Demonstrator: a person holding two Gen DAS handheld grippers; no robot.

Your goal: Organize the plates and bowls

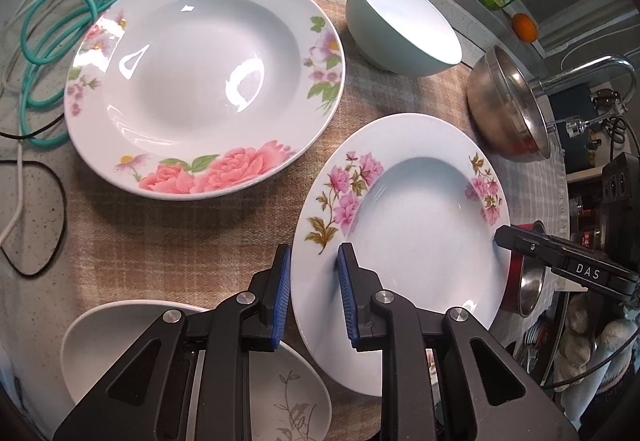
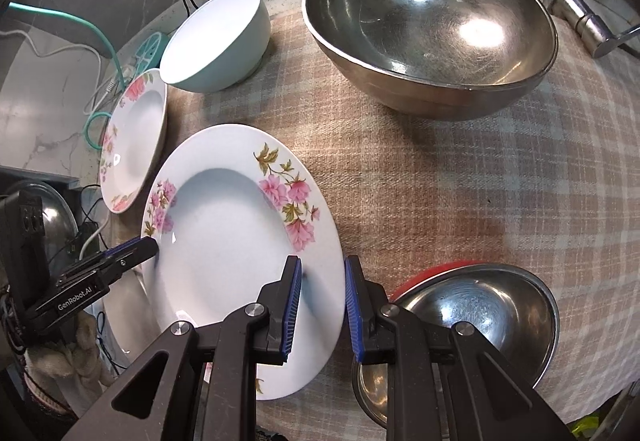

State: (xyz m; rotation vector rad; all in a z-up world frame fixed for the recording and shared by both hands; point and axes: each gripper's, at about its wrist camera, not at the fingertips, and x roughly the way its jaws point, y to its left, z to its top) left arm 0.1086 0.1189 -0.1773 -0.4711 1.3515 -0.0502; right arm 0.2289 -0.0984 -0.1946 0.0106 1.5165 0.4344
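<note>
Your left gripper point(image 1: 313, 295) clamps the near-left rim of the pink-flower plate point(image 1: 416, 241); your right gripper point(image 2: 322, 307) clamps its opposite rim. Plate sits tilted over the plaid cloth point(image 2: 440, 181), between the rose plate point(image 1: 200, 81) and the large steel bowl point(image 2: 432, 29).

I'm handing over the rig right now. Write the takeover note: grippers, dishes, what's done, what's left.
Left gripper: straddling the near rim of the smaller pink-flower plate.
Right gripper: straddling the opposite rim of that plate; both look gripped.
Elsewhere on the checked cloth: big rose plate, mint bowl, large steel bowl, small steel bowl, white leaf-print bowl.
Done: nothing stacked yet.
Left: place this plate, then group the bowls.
</note>
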